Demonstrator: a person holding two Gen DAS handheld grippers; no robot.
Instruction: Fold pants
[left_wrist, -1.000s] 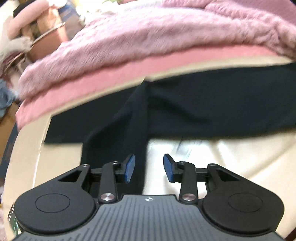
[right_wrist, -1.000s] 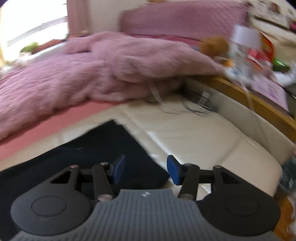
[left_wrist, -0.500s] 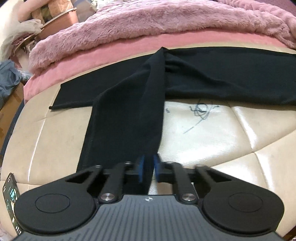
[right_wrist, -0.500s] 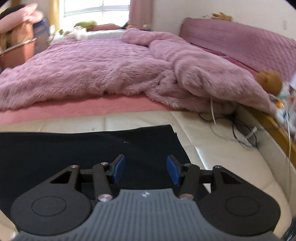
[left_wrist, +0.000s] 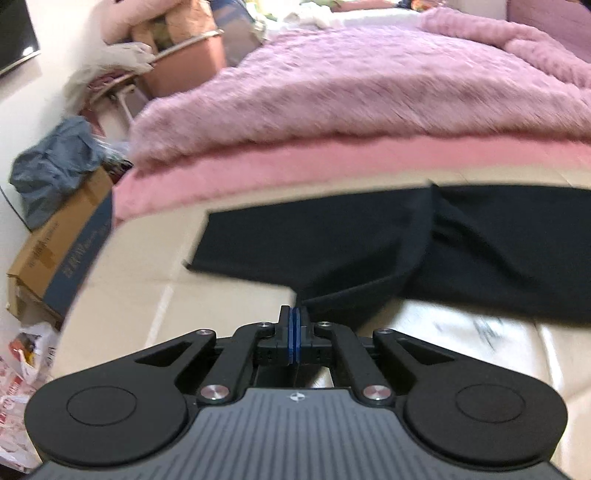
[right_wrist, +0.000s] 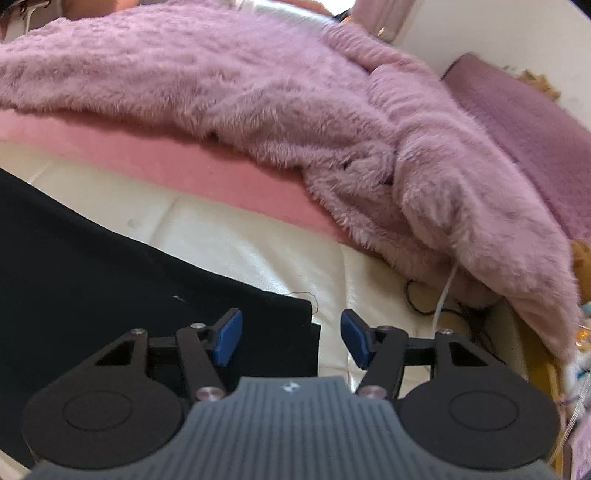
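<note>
Left wrist view: your left gripper (left_wrist: 294, 334) now has its blue pads pressed together on the hem of the near trouser leg. One second ago those pads stood apart over that leg; half a second ago they had nearly closed on it. The view has since tilted up toward the far leg, and the pinched fabric now rises off the surface toward the pads. Judge this as the start of the first fold: the near leg is being carried across onto the far one.

Right wrist view: your right gripper (right_wrist: 291, 339) has its fingers spread, as in both earlier frames. It hovers over the corner at the opposite end of the garment, one pad above the cloth and one beyond its edge. It holds nothing.

Garment condition: the black pants (left_wrist: 498, 254) lie on the cream leather cushion (left_wrist: 155, 280), beside the pink sheet (left_wrist: 332, 162) and the fuzzy blanket (right_wrist: 258, 92). The far leg lies flat and straight. The near leg bunches in a diagonal ridge at the crotch. A loose thread shows at the corner (right_wrist: 310, 317) near your right gripper.
</note>
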